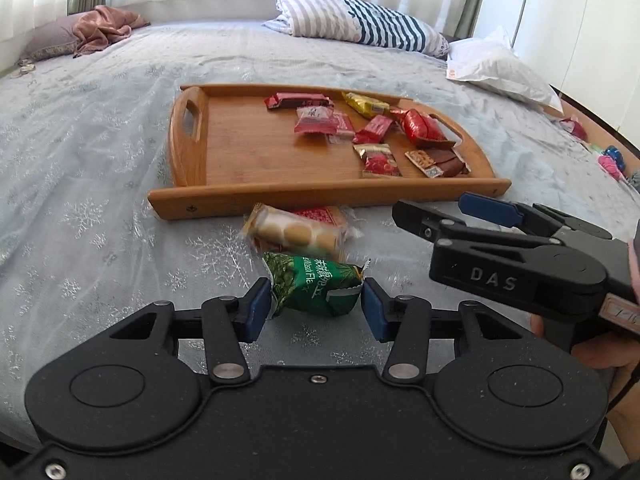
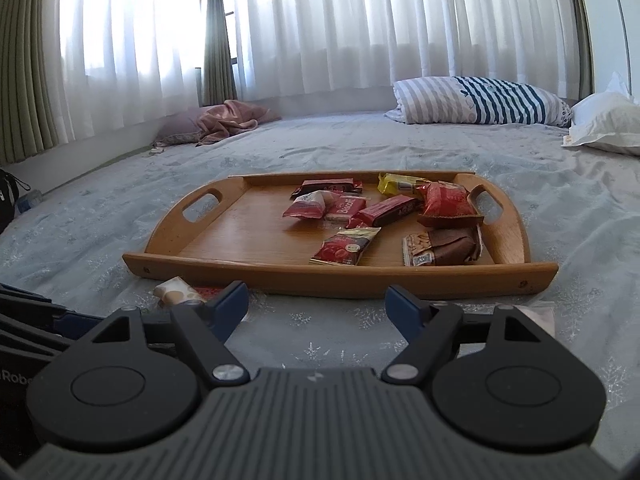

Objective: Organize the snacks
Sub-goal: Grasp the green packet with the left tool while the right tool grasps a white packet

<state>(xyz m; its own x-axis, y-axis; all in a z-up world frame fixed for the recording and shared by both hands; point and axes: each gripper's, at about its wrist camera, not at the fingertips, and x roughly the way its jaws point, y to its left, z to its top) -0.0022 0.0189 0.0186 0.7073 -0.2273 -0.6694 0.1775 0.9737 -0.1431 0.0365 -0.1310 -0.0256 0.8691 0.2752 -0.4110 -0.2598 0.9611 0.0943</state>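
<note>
- The left gripper has the green snack packet between its blue pads. The left pad touches the wrapper's crimped edge and the right pad sits at the other end, so I read this as a light hold on the packet, jaws at a middling width.
- That packet looks light, puffy and crinkly — a foil pillow that will dent, not resist. The film is probably slippery, so the better hold is across the filled middle, not on the flat sealed ends.
- Just beyond it on the bedspread lies a biscuit pack in clear wrap, with a red packet tucked behind, both close against the tray's near rail. The biscuits are likely brittle; squeeze gently across the short side.
- The right gripper hovers with its jaws wide and nothing between them.
- Further off sits the wooden tray — snacks already gathered in its right half.
- A striped pillow lies at the far edge.
</note>
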